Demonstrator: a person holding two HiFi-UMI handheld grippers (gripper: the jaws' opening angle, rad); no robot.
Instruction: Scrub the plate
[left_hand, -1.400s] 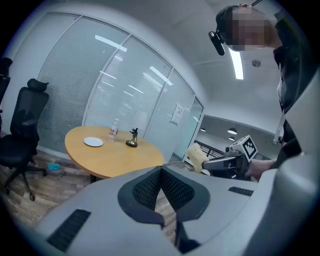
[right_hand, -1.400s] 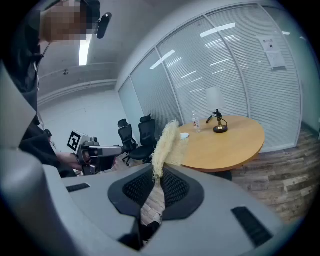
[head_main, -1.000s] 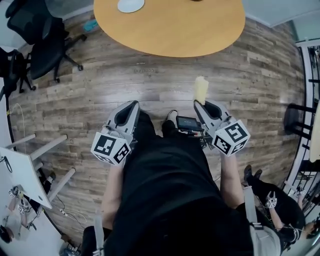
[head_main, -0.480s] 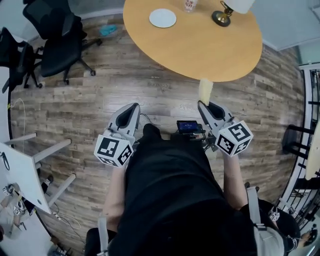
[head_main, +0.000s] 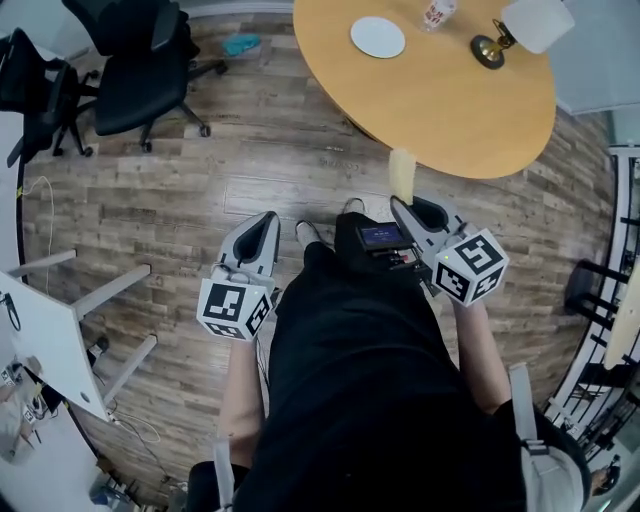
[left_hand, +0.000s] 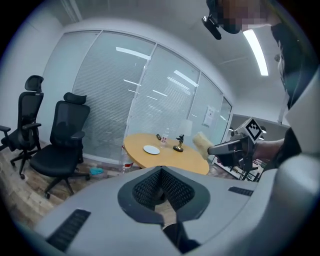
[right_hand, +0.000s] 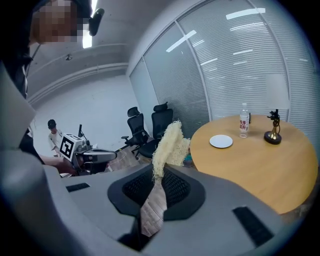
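Right hand-held gripper pinches a fibrous scrubber; left hand-held gripper is pressed together, empty. The plate lies on the tabletop, well apart from both. Close in first, then steady its rim before pressing the scrubber flat.

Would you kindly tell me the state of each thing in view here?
left gripper: shut, empty.
right gripper: shut on the scrubber.
scrubber: held, away from the plate.
plate: flat on the table, untouched.
bottle: upright on the table.
lamp: upright on the table.
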